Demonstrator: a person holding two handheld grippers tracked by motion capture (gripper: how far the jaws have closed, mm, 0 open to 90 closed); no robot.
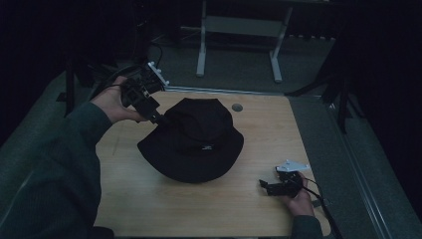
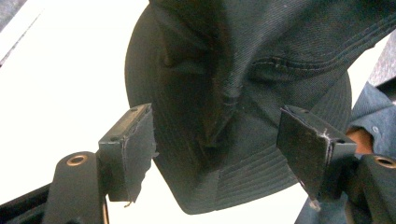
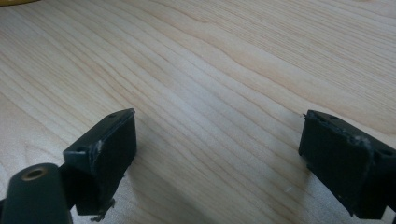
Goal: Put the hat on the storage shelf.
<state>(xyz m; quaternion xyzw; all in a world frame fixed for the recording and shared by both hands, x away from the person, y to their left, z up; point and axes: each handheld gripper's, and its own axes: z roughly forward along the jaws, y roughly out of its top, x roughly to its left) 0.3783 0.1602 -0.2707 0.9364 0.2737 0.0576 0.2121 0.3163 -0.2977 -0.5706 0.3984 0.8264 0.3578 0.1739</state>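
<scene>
Where crown dents, black bucket hat [image 1: 191, 139] w/ stitched brim

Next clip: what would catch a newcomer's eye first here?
A black bucket hat sits brim-down in the middle of the pale wooden table. The left gripper is at the hat's far-left edge, its fingers spread wide with the hat ahead of them, not pinched. The right gripper rests open at the table's near-right corner, apart from the hat.
</scene>
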